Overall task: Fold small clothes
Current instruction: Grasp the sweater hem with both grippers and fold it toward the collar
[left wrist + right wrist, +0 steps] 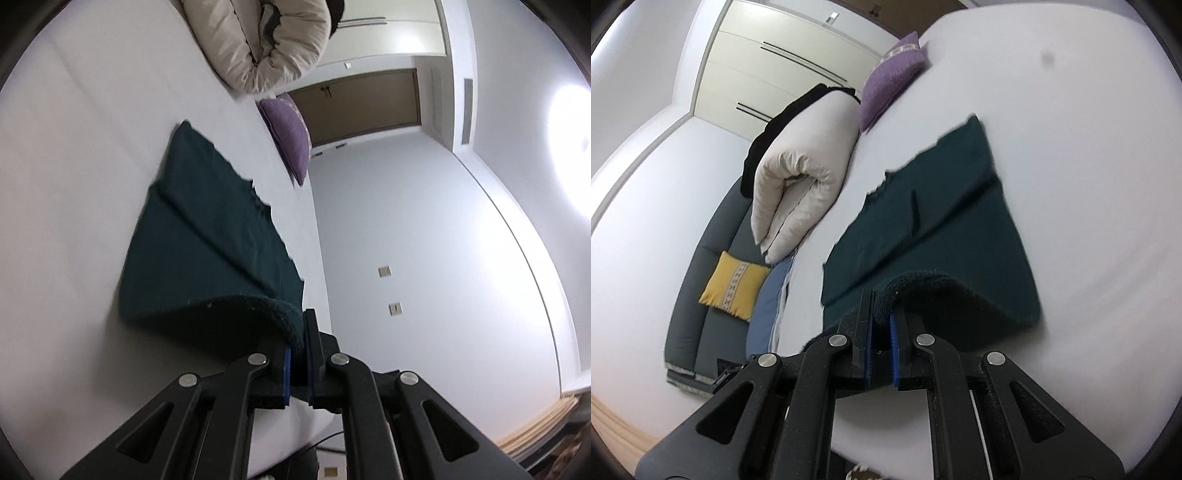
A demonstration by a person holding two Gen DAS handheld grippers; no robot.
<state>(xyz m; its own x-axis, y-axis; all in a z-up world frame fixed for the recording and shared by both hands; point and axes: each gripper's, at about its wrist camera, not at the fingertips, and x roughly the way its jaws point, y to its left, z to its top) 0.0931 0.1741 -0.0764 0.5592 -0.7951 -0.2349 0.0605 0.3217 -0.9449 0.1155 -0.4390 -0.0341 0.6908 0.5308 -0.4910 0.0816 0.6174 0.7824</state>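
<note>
A dark teal knitted garment [207, 236] lies on the white bed sheet [74, 184], folded lengthwise with a ridge down its middle. My left gripper [300, 332] is shut on the garment's near hem corner and lifts it off the sheet. In the right wrist view the same garment [942, 206] stretches away from me, and my right gripper [882, 310] is shut on its other near hem corner, also raised. The hem curls over between the two grips.
A rolled beige duvet [266, 40] and a purple cushion [291, 140] lie at the far end of the bed. The right wrist view shows the duvet [801, 173], a grey sofa [698, 295] with a yellow cushion [733, 284], and a wardrobe [783, 62].
</note>
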